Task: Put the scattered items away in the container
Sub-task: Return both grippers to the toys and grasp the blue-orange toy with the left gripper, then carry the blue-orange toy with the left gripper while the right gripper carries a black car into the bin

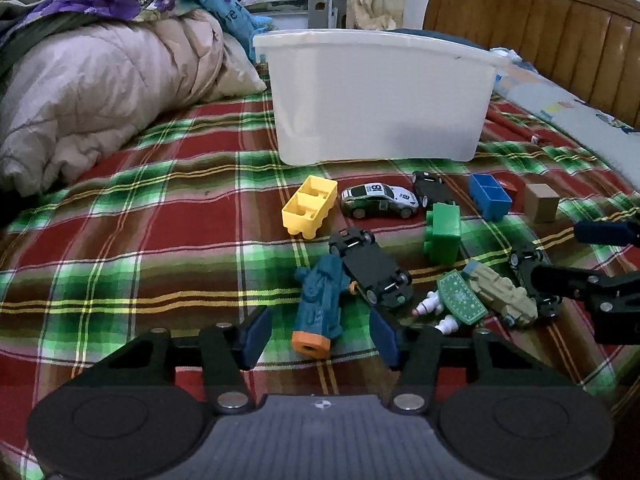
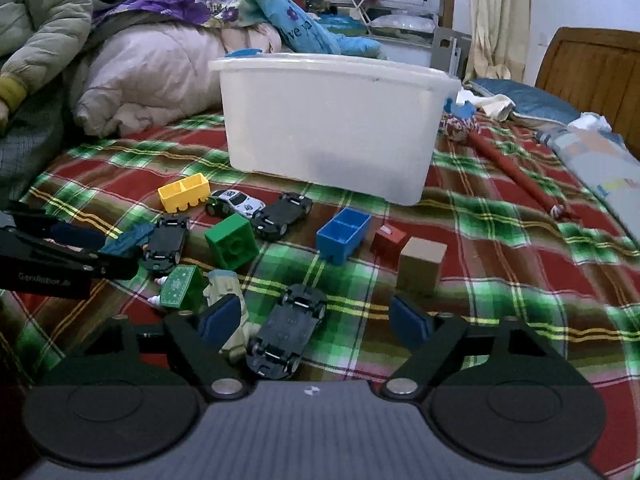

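Note:
The white plastic tub (image 1: 380, 96) stands on the plaid bedspread behind the scattered toys. My left gripper (image 1: 320, 336) is open, low over the bed, with a teal toy with an orange end (image 1: 318, 312) lying between its blue pads, a gap on each side. My right gripper (image 2: 314, 322) is open too. An upturned black toy car (image 2: 288, 328) lies between its pads, and a beige toy vehicle (image 2: 234, 308) sits against the left pad. Further out lie a yellow block (image 1: 310, 206), a white race car (image 1: 378, 200), a green block (image 2: 232, 242) and a blue block (image 2: 342, 240).
A wooden cube (image 2: 422, 264) and a small red block (image 2: 388, 240) lie right of the blue block. Quilts (image 1: 100, 92) are piled at the left, a red stick (image 2: 516, 172) lies right of the tub, and a wooden headboard (image 1: 540, 40) stands behind. A padded sleeve (image 2: 36, 24) shows at the far left.

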Motion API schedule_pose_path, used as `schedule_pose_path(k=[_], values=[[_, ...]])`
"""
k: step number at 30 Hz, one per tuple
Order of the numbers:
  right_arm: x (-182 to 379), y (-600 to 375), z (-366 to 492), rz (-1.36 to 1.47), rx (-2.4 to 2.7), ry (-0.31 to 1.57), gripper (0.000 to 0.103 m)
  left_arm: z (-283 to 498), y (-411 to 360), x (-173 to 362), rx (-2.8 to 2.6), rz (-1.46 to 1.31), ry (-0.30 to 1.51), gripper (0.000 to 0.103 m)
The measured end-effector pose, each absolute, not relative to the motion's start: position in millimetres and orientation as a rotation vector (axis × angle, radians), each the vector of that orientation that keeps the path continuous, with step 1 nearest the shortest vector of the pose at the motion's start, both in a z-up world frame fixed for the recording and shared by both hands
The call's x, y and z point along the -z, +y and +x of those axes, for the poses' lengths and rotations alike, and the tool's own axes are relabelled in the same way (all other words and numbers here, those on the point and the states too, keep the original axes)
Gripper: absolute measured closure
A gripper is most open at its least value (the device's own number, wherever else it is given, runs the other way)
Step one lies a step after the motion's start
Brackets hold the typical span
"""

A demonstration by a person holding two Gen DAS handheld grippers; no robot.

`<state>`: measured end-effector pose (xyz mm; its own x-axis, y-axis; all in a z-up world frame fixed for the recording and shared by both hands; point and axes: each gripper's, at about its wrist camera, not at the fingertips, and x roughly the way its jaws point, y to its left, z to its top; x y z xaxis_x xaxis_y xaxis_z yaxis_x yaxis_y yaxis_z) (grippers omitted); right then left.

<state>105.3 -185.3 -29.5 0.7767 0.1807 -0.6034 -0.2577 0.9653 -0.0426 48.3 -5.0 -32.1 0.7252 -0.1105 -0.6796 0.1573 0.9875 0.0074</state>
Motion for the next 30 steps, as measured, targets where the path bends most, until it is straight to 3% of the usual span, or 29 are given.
schedule_pose_path(k=[5, 10, 23, 25, 30], values=[[35.4, -184.4, 108.2, -0.112, -0.236, 0.655, 0.020, 52.4, -4.7, 37.3, 0.154, 0.055, 0.753, 0.050], [42.0, -183.2, 111.6, -0.099, -0.231, 0.681, 0.038, 53.1, -6.2, 39.7, 0.159, 0.060, 0.752, 0.062], [44.6, -184.0, 114.1, -0.044, -0.228, 0.703, 0.038, 53.8, -10.4, 41.6, 0.162, 0.070, 0.753, 0.063], [44.0, -183.1, 113.9, -0.040, -0.246, 0.705, 0.049, 53.8, -10.5, 41.6, 0.163, 0.066, 0.752, 0.064], [43.4, -182.4, 113.2, -0.023, -0.273, 0.712, 0.060, 54.4, -8.7, 41.8, 0.167, 0.048, 0.752, 0.069]])
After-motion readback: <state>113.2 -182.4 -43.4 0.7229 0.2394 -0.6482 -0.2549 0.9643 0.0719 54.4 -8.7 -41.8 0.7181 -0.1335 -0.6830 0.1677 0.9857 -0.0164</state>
